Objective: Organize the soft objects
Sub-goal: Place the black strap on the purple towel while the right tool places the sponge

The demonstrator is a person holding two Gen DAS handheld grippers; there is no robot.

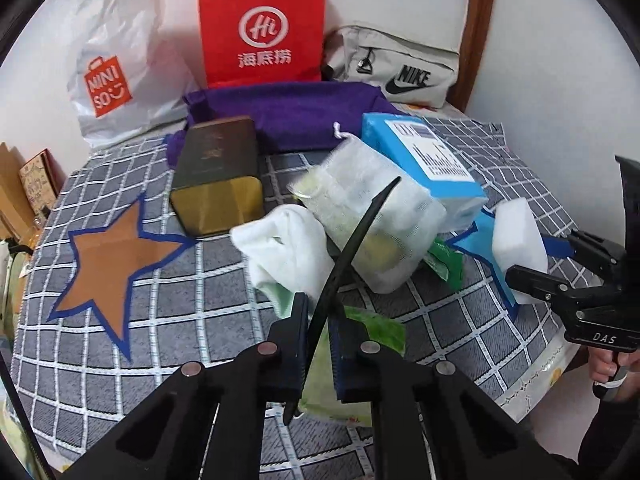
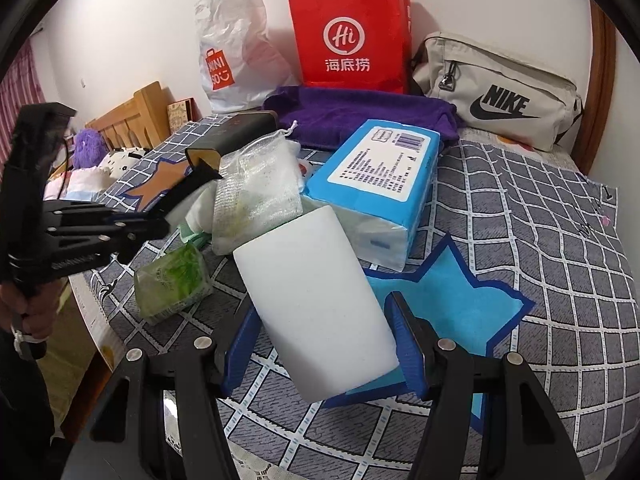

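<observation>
My left gripper is shut on a thin black strip that sticks up and away over the pile. My right gripper is shut on a white sponge block, held above the blue star patch; it also shows in the left wrist view. In the pile lie a white mesh pouch, a white rolled cloth, a blue tissue pack and a green packet. The left gripper shows in the right wrist view.
A gold tin box stands by the brown star patch. A purple cloth, a red paper bag, a white plastic bag and a grey Nike bag line the back wall. The checked cover's edge drops off at left.
</observation>
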